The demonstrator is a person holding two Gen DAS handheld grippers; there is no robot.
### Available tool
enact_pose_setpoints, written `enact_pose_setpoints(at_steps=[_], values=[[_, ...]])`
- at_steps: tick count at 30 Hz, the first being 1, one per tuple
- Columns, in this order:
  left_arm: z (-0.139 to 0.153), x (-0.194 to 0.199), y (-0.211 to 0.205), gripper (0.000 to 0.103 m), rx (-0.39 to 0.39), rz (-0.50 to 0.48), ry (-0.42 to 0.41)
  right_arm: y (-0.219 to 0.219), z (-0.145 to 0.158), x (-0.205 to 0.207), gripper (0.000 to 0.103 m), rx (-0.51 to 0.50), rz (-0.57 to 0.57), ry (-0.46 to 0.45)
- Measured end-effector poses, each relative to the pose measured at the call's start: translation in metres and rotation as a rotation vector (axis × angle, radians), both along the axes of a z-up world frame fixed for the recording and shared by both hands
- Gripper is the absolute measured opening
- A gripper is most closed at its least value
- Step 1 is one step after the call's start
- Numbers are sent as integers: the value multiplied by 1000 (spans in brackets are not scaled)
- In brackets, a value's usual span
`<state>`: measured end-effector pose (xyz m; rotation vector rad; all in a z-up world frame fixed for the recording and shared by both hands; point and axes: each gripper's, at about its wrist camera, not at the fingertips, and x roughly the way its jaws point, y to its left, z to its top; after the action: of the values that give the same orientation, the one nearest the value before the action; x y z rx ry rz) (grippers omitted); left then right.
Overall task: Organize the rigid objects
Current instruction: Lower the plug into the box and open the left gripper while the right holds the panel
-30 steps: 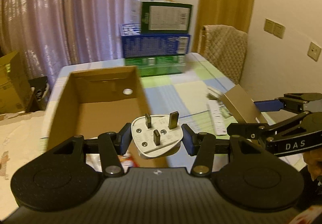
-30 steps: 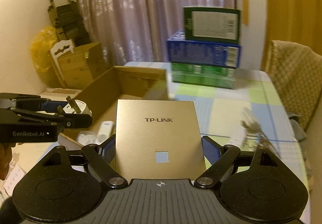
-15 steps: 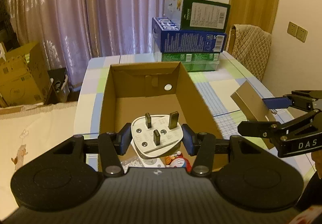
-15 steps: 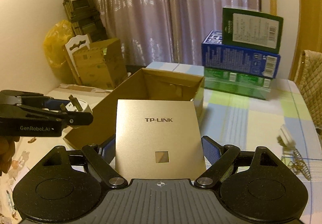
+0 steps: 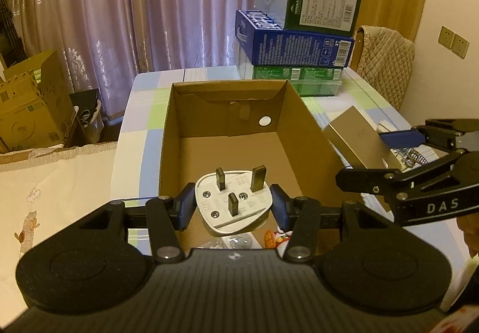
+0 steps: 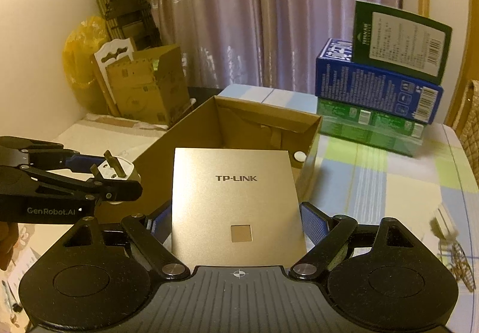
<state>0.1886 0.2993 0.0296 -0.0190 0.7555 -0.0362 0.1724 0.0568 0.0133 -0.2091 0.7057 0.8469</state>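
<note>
In the left wrist view, the left claw (image 5: 233, 207) grips a white three-pin plug (image 5: 235, 203) between its blue pads, prongs pointing up, held over the near end of an open cardboard box (image 5: 302, 129) that sits on a tabletop (image 5: 140, 123) covered with a checked cloth. At the right edge the right claw (image 5: 386, 153) comes in from the side, clamped on a gold panel (image 5: 356, 138) that tilts beside the box's right wall. Behind the box, a green carton (image 5: 321, 8) rests on a blue carton (image 5: 293, 45), which rests on a lower green pack (image 5: 296, 80), with a quilted chair back (image 5: 386, 63) to their right. In the right wrist view, the right claw (image 6: 238, 226) stands wide yet closed on the gold panel (image 6: 236, 201), marked TP-LINK, its far edge reaching over the box's (image 6: 308, 153) near corner. To the left, the left claw (image 6: 119, 176) holds the plug (image 6: 118, 173) just outside the box's left wall. The carton stack (image 6: 380, 87) rises at the far right of the tabletop (image 6: 389, 189), and a smaller open cardboard box (image 6: 146, 84) stands beyond it near the curtain (image 6: 254, 18).
</note>
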Motion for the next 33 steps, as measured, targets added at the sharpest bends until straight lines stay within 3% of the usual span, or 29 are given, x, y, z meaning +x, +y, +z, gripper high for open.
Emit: enact_pose_setpoints(at_steps=[14, 33], values=[[-18, 29, 7, 47, 19, 1, 35, 17, -18, 26, 83, -28, 66, -30], [-38, 53, 4, 47, 13, -6, 58, 17, -32, 46, 83, -33, 74, -34]])
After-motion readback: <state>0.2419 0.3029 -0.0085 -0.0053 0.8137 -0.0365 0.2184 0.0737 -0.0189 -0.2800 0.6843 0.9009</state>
